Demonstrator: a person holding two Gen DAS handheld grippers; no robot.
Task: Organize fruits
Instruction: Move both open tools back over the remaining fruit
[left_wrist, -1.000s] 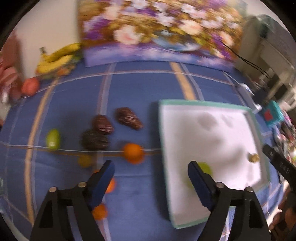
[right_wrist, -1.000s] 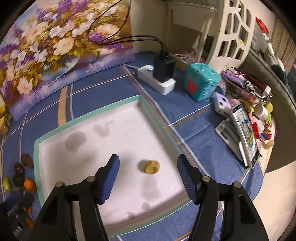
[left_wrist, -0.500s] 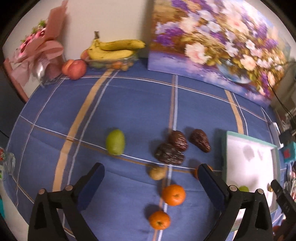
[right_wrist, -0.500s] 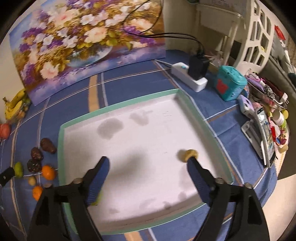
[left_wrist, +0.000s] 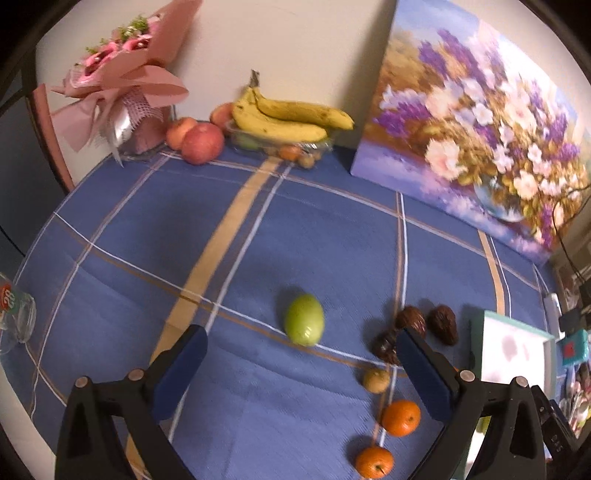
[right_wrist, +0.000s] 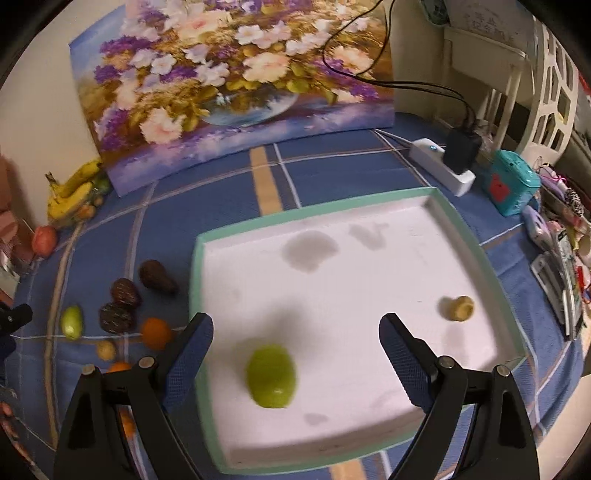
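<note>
A white tray with a green rim (right_wrist: 325, 210) lies on the blue checked cloth. In it lie a green fruit (right_wrist: 271, 376) and a small tan fruit (right_wrist: 457, 308). My right gripper (right_wrist: 295, 354) is open and empty, above the green fruit. Left of the tray lie three dark brown fruits (left_wrist: 410, 320), a green fruit (left_wrist: 304, 319), a small tan fruit (left_wrist: 376, 380) and oranges (left_wrist: 400, 418). My left gripper (left_wrist: 301, 369) is open and empty, just short of the loose green fruit. The tray's corner shows in the left wrist view (left_wrist: 495, 317).
A flower painting (left_wrist: 476, 122) leans on the back wall. Bananas (left_wrist: 291, 118), apples (left_wrist: 201, 142) and a pink bouquet (left_wrist: 125, 88) stand at the back left. A power strip (right_wrist: 439, 170), a teal box (right_wrist: 511, 186) and clutter sit right of the tray.
My left gripper has swung left, from over the tray's edge to the loose fruits. My right gripper has shifted left over the tray, bringing the green fruit into view between its fingers.
</note>
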